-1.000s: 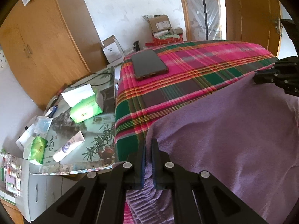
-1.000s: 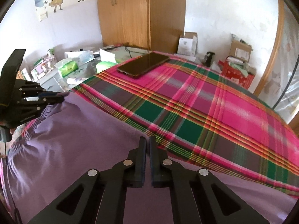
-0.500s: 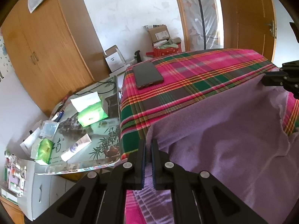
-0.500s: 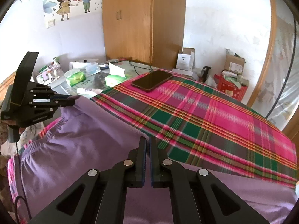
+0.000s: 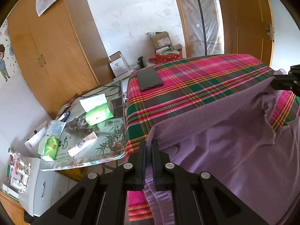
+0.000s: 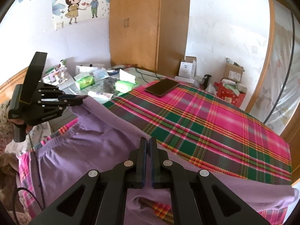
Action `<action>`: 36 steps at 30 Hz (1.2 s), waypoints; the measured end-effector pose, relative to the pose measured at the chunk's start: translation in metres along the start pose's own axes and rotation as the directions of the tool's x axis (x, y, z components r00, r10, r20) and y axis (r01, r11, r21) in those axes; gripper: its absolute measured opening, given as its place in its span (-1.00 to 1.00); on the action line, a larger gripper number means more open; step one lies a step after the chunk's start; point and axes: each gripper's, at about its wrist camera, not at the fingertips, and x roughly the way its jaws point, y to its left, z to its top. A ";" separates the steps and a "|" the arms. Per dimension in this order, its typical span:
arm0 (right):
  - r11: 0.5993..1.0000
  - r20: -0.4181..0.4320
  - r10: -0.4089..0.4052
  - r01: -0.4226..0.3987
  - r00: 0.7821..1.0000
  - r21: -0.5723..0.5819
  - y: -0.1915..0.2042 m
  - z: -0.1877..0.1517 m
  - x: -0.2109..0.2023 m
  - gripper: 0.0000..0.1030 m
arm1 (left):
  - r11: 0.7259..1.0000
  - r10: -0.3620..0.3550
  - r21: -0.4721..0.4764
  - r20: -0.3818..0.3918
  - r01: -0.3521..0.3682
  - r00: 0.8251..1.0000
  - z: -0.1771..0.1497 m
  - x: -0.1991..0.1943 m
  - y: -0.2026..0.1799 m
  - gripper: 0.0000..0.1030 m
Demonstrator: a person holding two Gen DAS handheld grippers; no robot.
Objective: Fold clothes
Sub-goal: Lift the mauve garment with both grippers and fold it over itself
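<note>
Fingers [image 5: 144, 150] of both grippers, clamped on the purple garment [image 5: 215, 131], have lifted its edge higher.

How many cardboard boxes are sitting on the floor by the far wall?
2: a white box beside the wardrobe, and a brown box behind the red container. More may be hidden behind the bed.

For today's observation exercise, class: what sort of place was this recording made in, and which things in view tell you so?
Most likely a bedroom in a home. A bed under a plaid cover fills the middle, a tall wooden wardrobe stands against the wall, and a cartoon wall sticker decorates it.
</note>
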 end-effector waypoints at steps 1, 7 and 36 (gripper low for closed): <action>1.000 0.002 0.001 -0.001 1.000 -0.001 0.003 -0.001 -0.003 -0.93 | 1.000 0.001 0.000 0.003 -0.001 1.000 -0.002 -0.004 0.000 -0.90; 1.000 0.010 0.008 -0.008 1.000 -0.004 0.014 -0.008 -0.019 -0.93 | 1.000 0.007 0.004 0.011 -0.007 1.000 -0.011 -0.018 -0.002 -0.90; 0.998 0.023 0.059 -0.058 0.998 -0.016 0.064 -0.061 -0.074 -0.93 | 0.996 0.056 0.064 0.064 -0.060 0.996 -0.060 -0.069 -0.024 -0.89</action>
